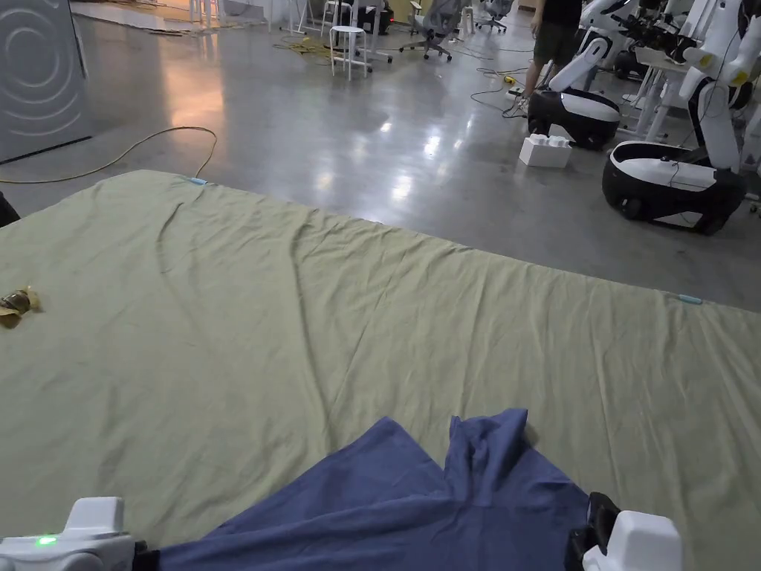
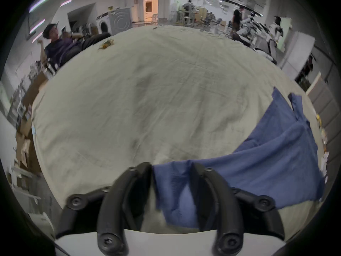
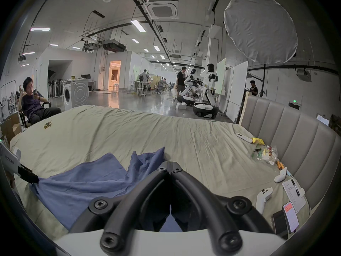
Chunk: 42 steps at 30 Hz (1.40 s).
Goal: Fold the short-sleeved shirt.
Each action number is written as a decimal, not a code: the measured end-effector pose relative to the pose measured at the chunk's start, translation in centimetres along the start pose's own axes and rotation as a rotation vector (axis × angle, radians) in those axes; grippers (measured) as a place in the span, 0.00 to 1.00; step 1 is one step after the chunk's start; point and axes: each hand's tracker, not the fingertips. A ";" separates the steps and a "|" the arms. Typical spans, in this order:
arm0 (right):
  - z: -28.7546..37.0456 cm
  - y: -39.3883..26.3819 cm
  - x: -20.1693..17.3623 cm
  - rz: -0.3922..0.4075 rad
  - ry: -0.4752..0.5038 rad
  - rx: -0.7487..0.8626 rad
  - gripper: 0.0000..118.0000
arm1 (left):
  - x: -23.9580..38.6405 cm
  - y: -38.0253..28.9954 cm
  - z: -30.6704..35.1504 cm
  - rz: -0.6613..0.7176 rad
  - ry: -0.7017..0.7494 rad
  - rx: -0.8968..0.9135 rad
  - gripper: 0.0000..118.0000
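Holding the blue shirt at two near corners: left gripper has jaws apart with cloth between them, grip unclear; right gripper has tips closed, apparently pinching fabric. Shirt spreads between and ahead of both grippers on the green sheet, long axis running gripper-to-gripper.

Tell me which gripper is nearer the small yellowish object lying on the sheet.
Left. The left gripper sits on the same side as the yellowish object; the right gripper is across the blue shirt, farther off.
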 end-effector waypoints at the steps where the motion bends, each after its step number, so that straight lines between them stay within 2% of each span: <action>1: -0.3 -0.2 0.0 -0.005 0.001 -0.008 0.01 | 0.6 -0.1 0.1 -0.028 0.003 0.007 0.20; 2: -0.7 -0.3 0.1 -0.010 0.003 -0.017 0.01 | 1.1 -0.1 0.2 -0.033 -0.006 0.006 0.13; 4: -1.5 -0.4 0.2 -0.023 0.012 -0.041 0.01 | 1.6 -0.1 0.1 -0.030 0.006 0.000 0.09; 6: -2.8 -0.3 0.7 -0.063 0.027 -0.077 0.01 | -0.5 0.2 -2.6 0.033 -0.022 -0.021 0.07; 10: -7.4 0.1 2.0 -0.041 0.072 -0.182 0.02 | -1.5 -0.1 -1.5 0.062 -0.073 -0.008 0.06; 11: -8.9 0.2 2.3 -0.032 0.083 -0.222 0.09 | -1.8 -0.2 -1.4 0.063 -0.085 -0.002 0.05; 12: -10.7 0.2 2.9 -0.034 0.101 -0.284 0.24 | -2.1 -0.1 -1.2 0.063 -0.102 -0.001 0.05; 13: -12.4 -0.1 3.5 -0.067 0.076 -0.369 0.43 | -2.4 -0.2 -1.0 0.065 -0.114 0.000 0.05; 14: -14.2 0.0 3.6 -0.027 0.082 -0.384 0.54 | -1.9 -0.2 0.1 0.088 -0.123 0.030 0.05; 20: -22.6 -1.3 5.2 0.093 0.074 -0.544 0.54 | -1.9 0.2 1.8 0.097 -0.146 0.071 0.05; 23: -25.4 -2.0 5.8 0.071 0.122 -0.598 0.55 | -1.2 0.6 2.3 0.067 -0.140 0.079 0.05; 26: -28.0 -3.5 6.2 0.035 0.208 -0.659 0.55 | -1.0 0.9 2.2 0.055 -0.140 0.089 0.05; 28: -28.7 -4.1 5.6 0.053 0.214 -0.696 0.54 | -0.8 1.1 2.2 0.051 -0.134 0.088 0.05; 29: -28.7 -4.4 5.5 0.063 0.224 -0.693 0.46 | -0.8 1.1 2.2 0.048 -0.130 0.090 0.05; 31: -28.5 -4.3 5.4 0.072 0.227 -0.676 0.35 | -0.7 1.3 2.1 0.039 -0.120 0.090 0.05; 32: -28.2 -4.4 5.1 0.074 0.229 -0.668 0.16 | -0.7 1.3 2.1 0.036 -0.120 0.092 0.05; 33: -28.0 -4.3 4.9 0.072 0.248 -0.653 0.05 | -0.6 1.3 2.2 0.033 -0.120 0.097 0.05; 34: -27.9 -4.4 4.7 0.095 0.269 -0.638 0.05 | -0.7 1.4 2.1 0.031 -0.120 0.099 0.05; 36: -26.6 -4.1 3.8 0.166 0.243 -0.621 0.04 | -0.5 1.4 2.2 0.025 -0.114 0.105 0.05; 37: -26.1 -3.9 3.9 0.157 0.241 -0.606 0.04 | -0.4 1.4 2.5 0.023 -0.113 0.114 0.05; 40: -23.8 -2.3 4.5 0.059 0.200 -0.521 0.03 | -0.2 1.7 3.7 0.017 -0.113 0.162 0.05; 42: -22.3 -1.1 5.2 0.032 0.193 -0.496 0.03 | -0.2 2.2 4.5 0.018 -0.121 0.184 0.05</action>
